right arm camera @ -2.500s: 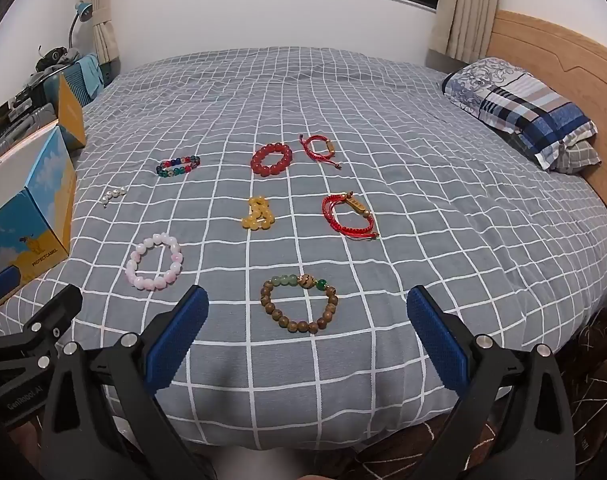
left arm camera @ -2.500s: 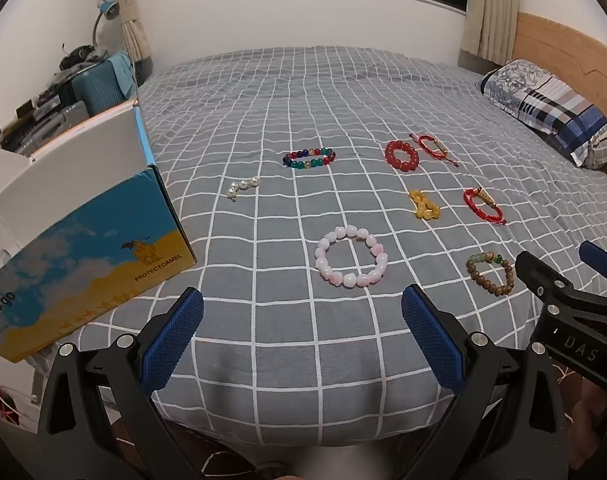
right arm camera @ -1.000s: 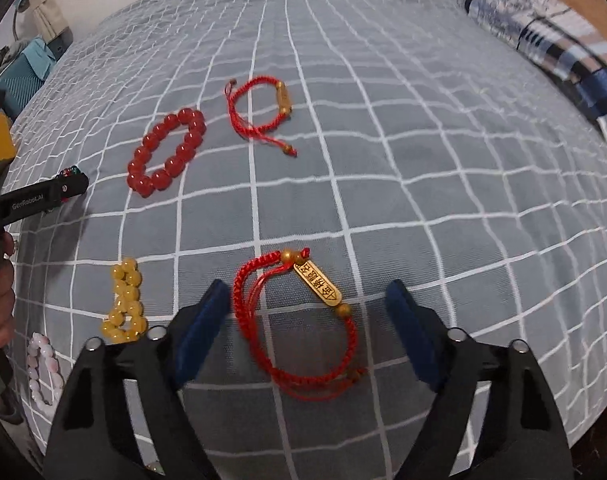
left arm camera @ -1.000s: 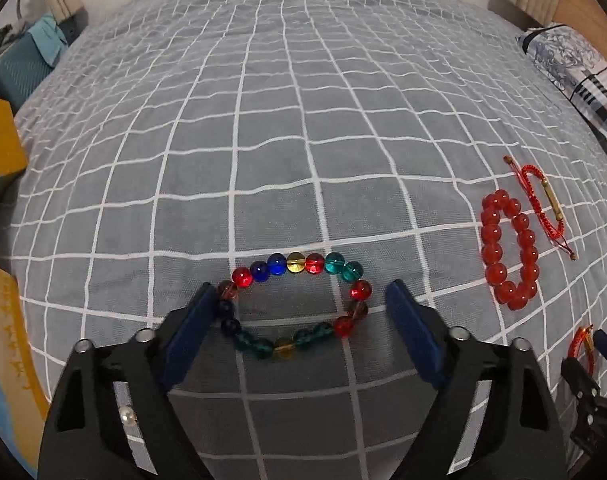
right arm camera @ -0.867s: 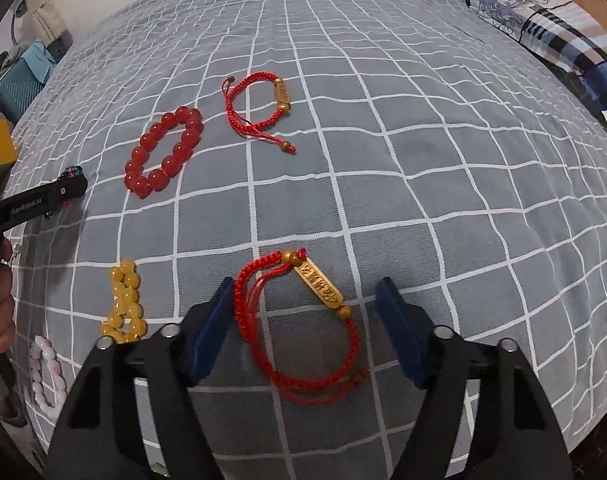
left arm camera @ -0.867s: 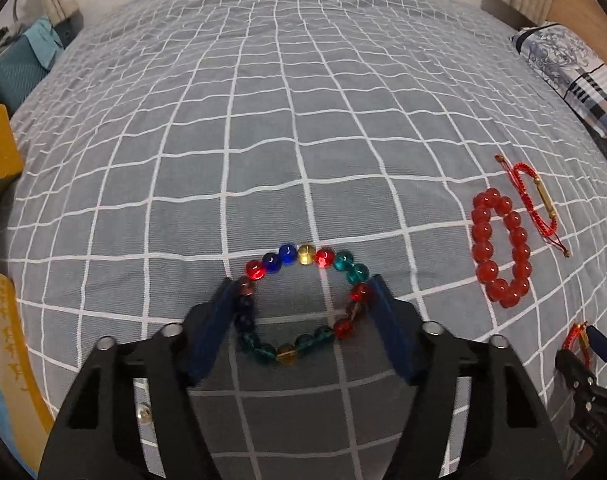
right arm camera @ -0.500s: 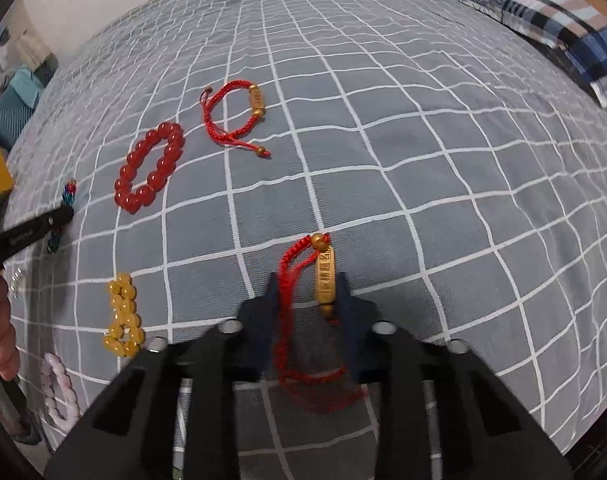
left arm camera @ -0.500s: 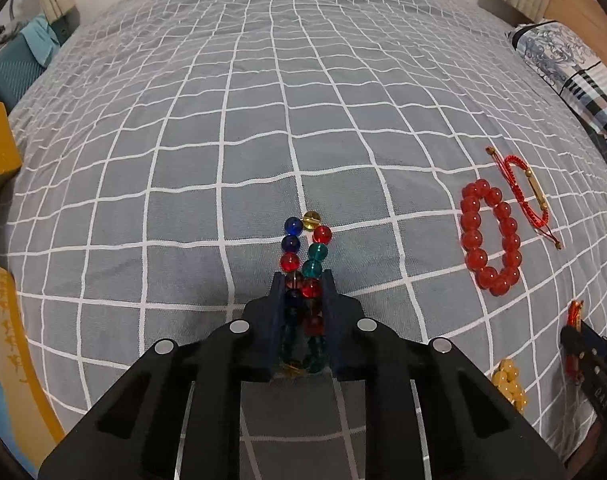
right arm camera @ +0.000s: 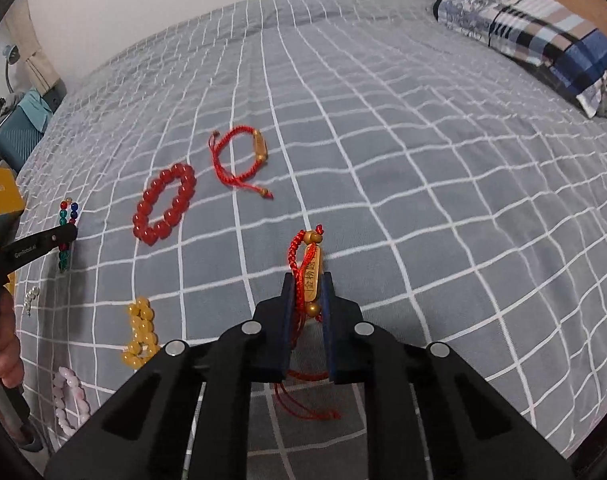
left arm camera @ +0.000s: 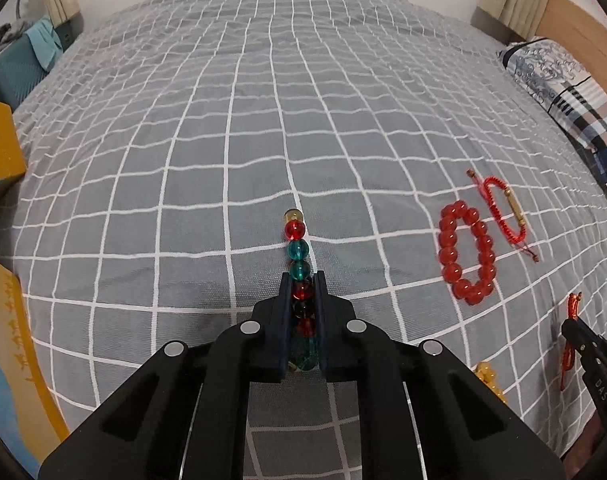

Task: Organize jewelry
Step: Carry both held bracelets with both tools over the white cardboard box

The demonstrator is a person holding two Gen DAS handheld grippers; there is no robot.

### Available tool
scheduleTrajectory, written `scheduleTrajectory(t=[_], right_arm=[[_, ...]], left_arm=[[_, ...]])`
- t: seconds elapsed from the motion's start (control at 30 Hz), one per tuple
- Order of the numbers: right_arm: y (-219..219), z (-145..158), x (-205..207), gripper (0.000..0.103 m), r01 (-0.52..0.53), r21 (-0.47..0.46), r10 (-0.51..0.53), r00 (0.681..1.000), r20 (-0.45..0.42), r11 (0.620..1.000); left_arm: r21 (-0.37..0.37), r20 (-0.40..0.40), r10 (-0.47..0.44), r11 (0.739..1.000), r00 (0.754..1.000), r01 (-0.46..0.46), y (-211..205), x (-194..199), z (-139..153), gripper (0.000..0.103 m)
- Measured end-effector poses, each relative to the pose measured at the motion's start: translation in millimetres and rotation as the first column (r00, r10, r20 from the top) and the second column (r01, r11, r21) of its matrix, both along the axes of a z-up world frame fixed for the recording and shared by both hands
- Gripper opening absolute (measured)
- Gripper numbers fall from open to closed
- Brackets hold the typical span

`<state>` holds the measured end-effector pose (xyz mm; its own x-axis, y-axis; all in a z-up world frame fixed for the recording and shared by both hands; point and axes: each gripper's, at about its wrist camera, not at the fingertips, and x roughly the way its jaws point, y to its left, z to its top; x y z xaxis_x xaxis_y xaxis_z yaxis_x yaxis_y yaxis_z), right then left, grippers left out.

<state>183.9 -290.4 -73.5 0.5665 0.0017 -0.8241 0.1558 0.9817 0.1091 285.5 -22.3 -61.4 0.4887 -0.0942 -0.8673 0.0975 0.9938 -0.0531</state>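
Observation:
My left gripper (left arm camera: 302, 280) is shut on the multicoloured bead bracelet (left arm camera: 298, 250), squeezed into a line and raised above the grey checked bedspread (left arm camera: 223, 140). My right gripper (right arm camera: 307, 280) is shut on the red cord bracelet with a gold tag (right arm camera: 310, 272), also raised. The left gripper with its beads shows at the left edge of the right wrist view (right arm camera: 65, 236). The right gripper's tip and red cord show at the right edge of the left wrist view (left arm camera: 571, 324).
On the bedspread lie a red bead bracelet (right arm camera: 164, 208), a second red cord bracelet (right arm camera: 243, 160), a yellow bead bracelet (right arm camera: 140, 332), a pink bead bracelet (right arm camera: 67, 400) and a small pearl piece (right arm camera: 30, 298). A printed cardboard box (left arm camera: 11, 360) stands left. A pillow (right arm camera: 535, 32) lies far right.
Both grippers moved in over the bed and closed, the left on the multicoloured beads and the right on the red cord bracelet. Both bracelets now hang lifted between the jaws.

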Motion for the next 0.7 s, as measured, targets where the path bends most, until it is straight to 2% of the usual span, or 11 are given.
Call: scheduleTrajectory(t=[0.27,0.4,0.5,0.7], right_arm=[[8,8,1,0.012,-0.024,-0.039,0.026,0.998,0.054,0.999],[8,7,0,0.012,-0.027,-0.048,0.029,0.998,0.053,0.998],[11,9,-1,0.012,-0.032,-0.054,0.035,0.997,0.069,0.998],[18,17,-5,0.012,-0.044,-0.086,0.054,0.991,0.124,0.995]], left_arm=[[-0.014,0.046,-0.001,1.0,0.999,0.002,1,-4,11,0.009],[-0.058,0.052,-0.014,0.998,0.999,0.017,3,-7,19,0.009],[-0.036,0.092,-0.007,0.999,0.996,0.01,2,-12,27,0.009],[-0.053,0.165,-0.01,0.998,0.986,0.019,-2,-23,45,0.009]])
